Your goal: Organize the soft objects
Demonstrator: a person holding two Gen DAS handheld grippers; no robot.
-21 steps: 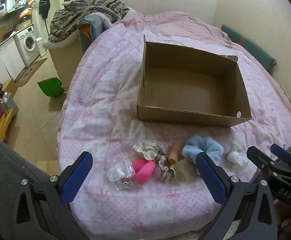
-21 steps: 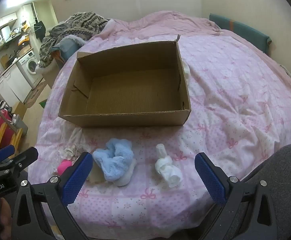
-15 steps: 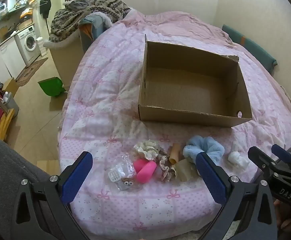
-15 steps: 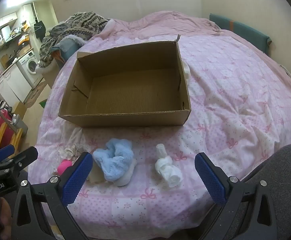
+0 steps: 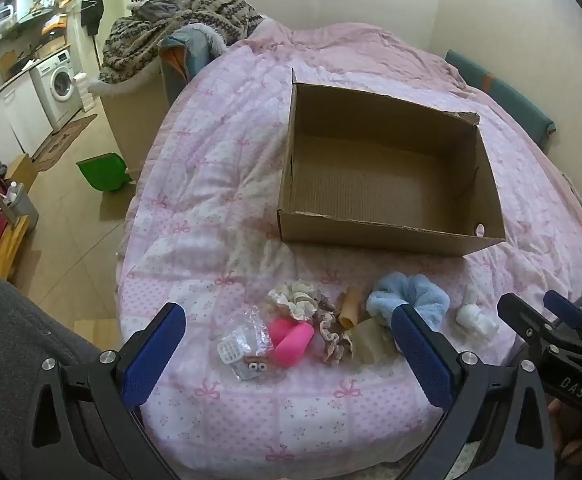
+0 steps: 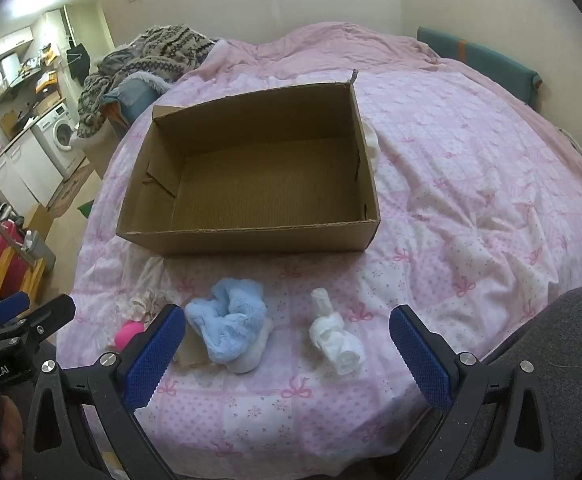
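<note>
Left claw (image 5: pixel 287 354): jaws spread as wide as they go, nothing between the blue pads, hovering over the near edge of the bed and tilted down at the row of soft things
Plastic bag (image 5: pixel 247 350): clear, crumpled, leftmost in the row, holding a small white grid piece and two googly eyes
Pink item (image 5: pixel 293 340): bright pink and rounded, touching the bag's right side
Cream scrunchie (image 5: pixel 295 300): frilled, just behind the pink item
Beige scrunchie (image 5: pixel 331 338): patterned, trailing toward the near edge between the pink item and the tan pieces
Tan tube (image 5: pixel 350 307): short, lying beside the beige scrunchie
Tan pad (image 5: pixel 369 344): flat, partly behind the left claw's right finger
Blue scrunchie (image 6: pixel 227 328): fluffy, light blue, resting on a white rounded item (image 6: pixel 251 356), just beside the right claw's left finger
White roll (image 6: pixel 335 340): rolled white cloth, lying between the right claw's fingers but untouched
Right claw (image 6: pixel 287 354): fully spread, gripping nothing, angled down over the near edge of the bed
Cardboard box (image 6: pixel 247 236): open-topped, empty, sitting on the bed just behind the row
Bed (image 6: pixel 471 208): pink bow-print quilt carrying everything
</note>
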